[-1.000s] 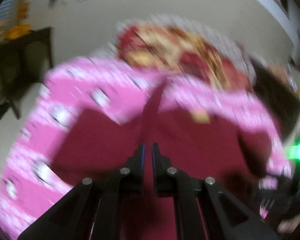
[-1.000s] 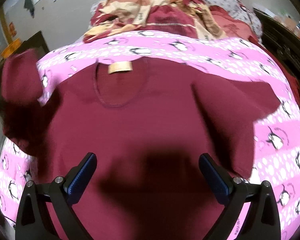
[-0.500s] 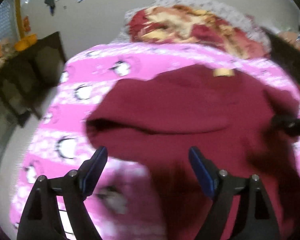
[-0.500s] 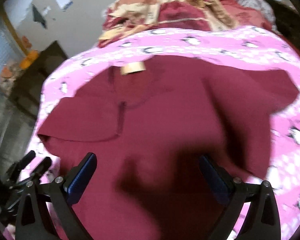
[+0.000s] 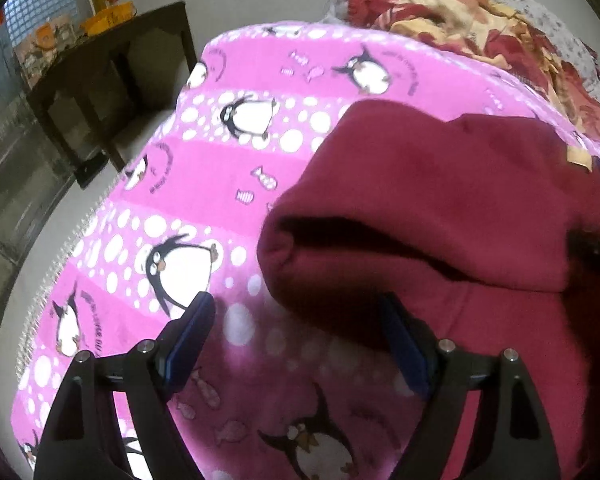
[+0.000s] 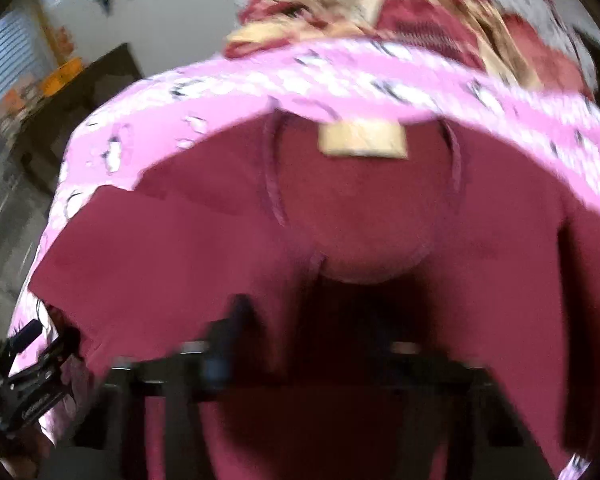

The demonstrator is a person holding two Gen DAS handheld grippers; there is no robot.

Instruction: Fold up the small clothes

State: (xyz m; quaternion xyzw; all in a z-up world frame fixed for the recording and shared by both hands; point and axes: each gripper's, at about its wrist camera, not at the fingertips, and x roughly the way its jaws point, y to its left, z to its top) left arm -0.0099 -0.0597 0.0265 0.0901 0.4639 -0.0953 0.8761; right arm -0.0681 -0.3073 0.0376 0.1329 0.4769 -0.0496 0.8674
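Both fingers of the right gripper (image 6: 300, 364) blur over the shirt (image 6: 380, 248).

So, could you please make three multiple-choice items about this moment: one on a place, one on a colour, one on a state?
1. Where does the folded-over sleeve lie?
A. hanging off the bed
B. on the shirt body
C. on the dark table

2. What colour is the shirt?
A. maroon
B. grey
C. yellow

3. How is the left gripper?
A. shut on the shirt
B. shut on the blanket
C. open, holding nothing

Answers:
1 B: the sleeve is doubled over onto the shirt.
2 A: it is dark red against the pink penguin blanket.
3 C: its fingers stand apart, with blanket showing between them.
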